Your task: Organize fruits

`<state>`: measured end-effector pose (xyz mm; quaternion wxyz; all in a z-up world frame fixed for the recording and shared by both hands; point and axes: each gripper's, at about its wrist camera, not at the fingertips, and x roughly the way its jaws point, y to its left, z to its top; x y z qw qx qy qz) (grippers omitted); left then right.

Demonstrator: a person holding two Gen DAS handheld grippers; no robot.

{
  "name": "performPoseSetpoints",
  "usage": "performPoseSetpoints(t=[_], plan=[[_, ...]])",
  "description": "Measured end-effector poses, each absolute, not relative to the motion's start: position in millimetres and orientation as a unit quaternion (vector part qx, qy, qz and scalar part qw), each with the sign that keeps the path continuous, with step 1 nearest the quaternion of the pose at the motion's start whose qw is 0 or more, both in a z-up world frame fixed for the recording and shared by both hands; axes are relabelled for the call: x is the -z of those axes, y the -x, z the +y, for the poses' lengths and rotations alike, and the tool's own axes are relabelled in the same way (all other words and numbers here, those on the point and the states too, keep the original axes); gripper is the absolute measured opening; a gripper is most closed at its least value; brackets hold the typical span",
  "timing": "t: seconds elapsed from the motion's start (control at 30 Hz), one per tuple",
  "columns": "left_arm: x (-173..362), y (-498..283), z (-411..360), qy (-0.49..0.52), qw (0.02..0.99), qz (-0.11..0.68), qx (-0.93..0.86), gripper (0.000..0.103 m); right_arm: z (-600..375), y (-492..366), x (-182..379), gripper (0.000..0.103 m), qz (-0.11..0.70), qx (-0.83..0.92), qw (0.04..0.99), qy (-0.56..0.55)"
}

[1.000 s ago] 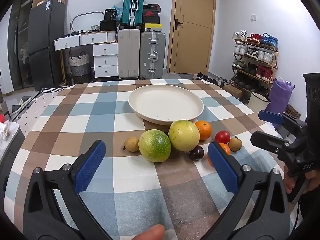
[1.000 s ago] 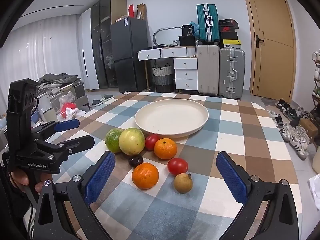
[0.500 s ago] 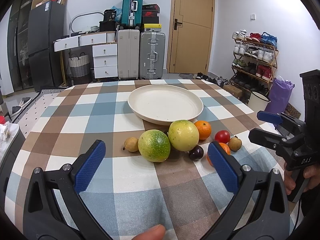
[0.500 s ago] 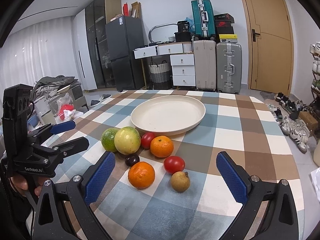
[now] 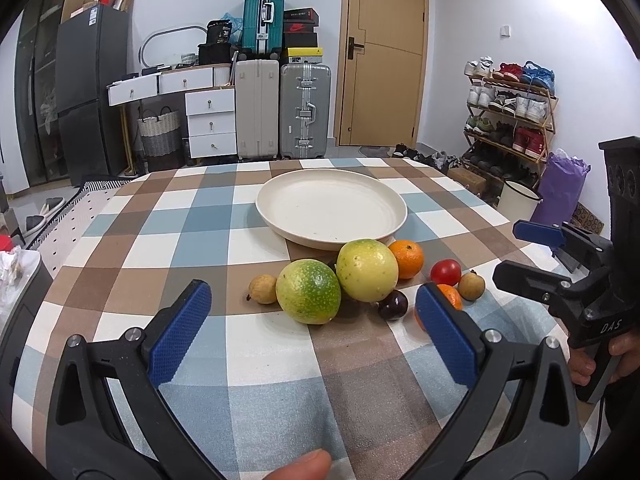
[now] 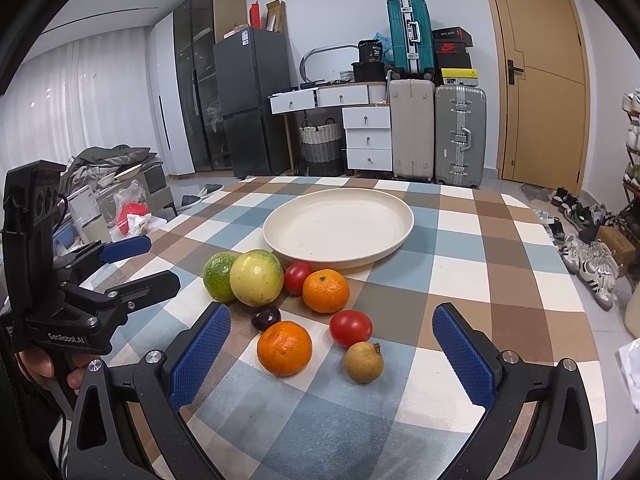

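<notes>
A cream plate (image 5: 332, 204) (image 6: 340, 224) sits mid-table with no fruit in it. In front of it lie a green fruit (image 5: 308, 292) (image 6: 218, 276), a yellow-green fruit (image 5: 366, 270) (image 6: 256, 278), two oranges (image 6: 285, 347) (image 6: 325, 290), two red tomatoes (image 6: 351, 328) (image 6: 297, 277), a dark plum (image 5: 393, 305) (image 6: 265, 317) and two small tan fruits (image 5: 263, 289) (image 6: 363, 362). My left gripper (image 5: 312, 330) is open just short of the green fruit. My right gripper (image 6: 332, 354) is open, with the near orange and tan fruit between its fingers, not touching.
The table has a checked cloth (image 5: 180, 220). Its right edge drops to shoes on the floor (image 6: 588, 256) and a shoe rack (image 5: 508, 120). Suitcases (image 5: 280, 112), drawers and a fridge stand behind. Clutter lies left of the table (image 6: 120, 208).
Both grippers have crept slightly forward toward the fruit; the fruit and plate have not moved. Both stay open.
</notes>
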<state>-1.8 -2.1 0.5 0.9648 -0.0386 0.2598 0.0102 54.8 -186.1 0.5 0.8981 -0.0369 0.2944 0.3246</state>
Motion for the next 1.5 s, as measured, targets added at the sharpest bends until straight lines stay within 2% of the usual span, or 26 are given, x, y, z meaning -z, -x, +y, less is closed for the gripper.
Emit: performPoseSetpoints(t=[0.9, 1.5], plan=[[-2.0, 2.4, -2.2, 0.037, 0.965, 0.26, -0.013, 0.102, -184.4, -55.9, 0.7, 0.103, 0.3, -0.339, 0.891, 0.035], [2.2, -1.9, -2.0, 0.026, 0.955, 0.294, -0.022, 0.102, -187.1, -71.5, 16.8, 0.103, 0.359, -0.314, 0.877, 0.049]])
